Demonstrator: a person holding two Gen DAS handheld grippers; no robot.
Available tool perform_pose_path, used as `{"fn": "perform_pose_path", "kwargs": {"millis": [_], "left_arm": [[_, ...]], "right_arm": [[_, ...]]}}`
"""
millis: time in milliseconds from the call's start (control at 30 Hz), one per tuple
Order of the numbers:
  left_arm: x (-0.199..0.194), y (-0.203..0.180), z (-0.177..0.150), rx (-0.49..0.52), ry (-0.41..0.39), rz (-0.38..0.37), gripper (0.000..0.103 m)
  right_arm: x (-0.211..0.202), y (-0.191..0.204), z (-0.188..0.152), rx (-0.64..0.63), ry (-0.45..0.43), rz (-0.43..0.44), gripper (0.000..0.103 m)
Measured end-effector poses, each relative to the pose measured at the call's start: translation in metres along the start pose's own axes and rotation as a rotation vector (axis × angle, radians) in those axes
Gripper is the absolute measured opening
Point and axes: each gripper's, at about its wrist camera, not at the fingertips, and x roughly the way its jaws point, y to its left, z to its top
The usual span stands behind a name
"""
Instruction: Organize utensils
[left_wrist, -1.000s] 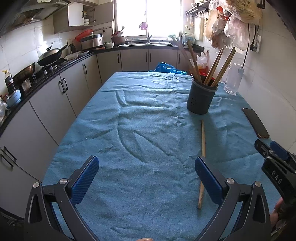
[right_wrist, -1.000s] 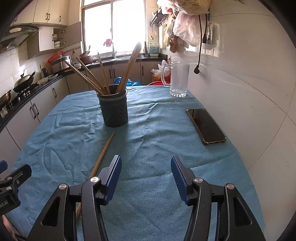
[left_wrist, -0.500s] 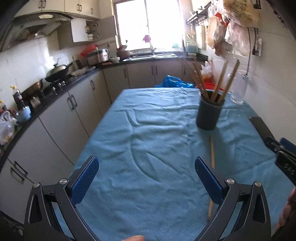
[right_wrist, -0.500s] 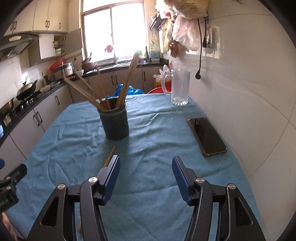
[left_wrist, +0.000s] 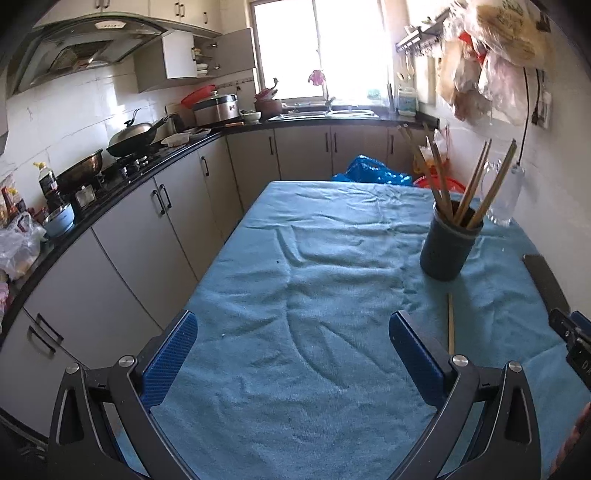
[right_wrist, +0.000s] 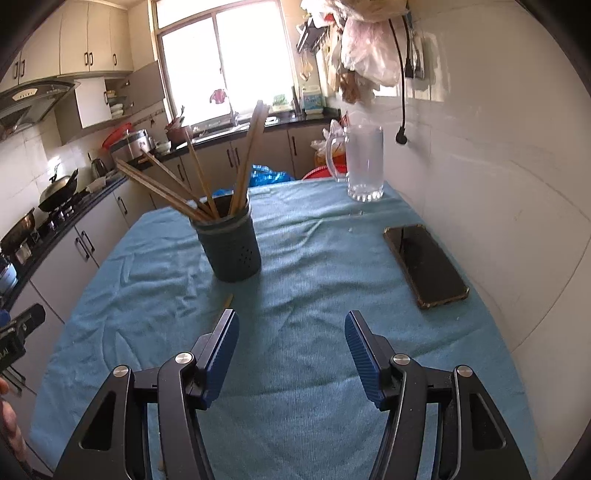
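Your surface (right_wrist: 314, 387) wears a wrinkled blue cloth (left_wrist: 295, 295) carrying a dark utensil holder (right_wrist: 231, 245), one loose chopstick (left_wrist: 450, 321), a phone (right_wrist: 424, 266) and a glass mug (right_wrist: 364, 162).

- Daylight floods through the window (left_wrist: 321, 48), blown out to white glare.
- Holder (right_wrist: 231, 245) casts a soft shadow toward the camera.
- Fisheye bends edges; corners black.
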Motion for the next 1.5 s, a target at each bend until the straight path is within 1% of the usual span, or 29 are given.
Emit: {"fn": "perform_pose_path", "kwargs": {"millis": [100, 300, 533, 1033, 1500], "left_arm": [[-0.001, -0.007, -0.001, 0.018, -0.009, 0.034, 0.103], [-0.003, -0.019, -0.002, 0.017, 0.000, -0.019, 0.103], [-0.002, -0.034, -0.008, 0.038, 0.026, -0.065, 0.103], [-0.005, -0.049, -0.014, 0.077, 0.043, -0.120, 0.103], [-0.006, -0.057, -0.018, 0.103, 0.050, -0.152, 0.103]], "right_arm": [[0.007, 0.003, -0.008, -0.025, 0.029, 0.007, 0.064], [0.008, 0.013, -0.015, -0.092, 0.019, -0.013, 0.064], [0.010, 0.012, -0.016, -0.089, 0.015, -0.013, 0.064], [0.005, 0.018, -0.016, -0.097, -0.004, -0.016, 0.064], [0.003, 0.021, -0.018, -0.094, 0.019, 0.003, 0.065]]}}
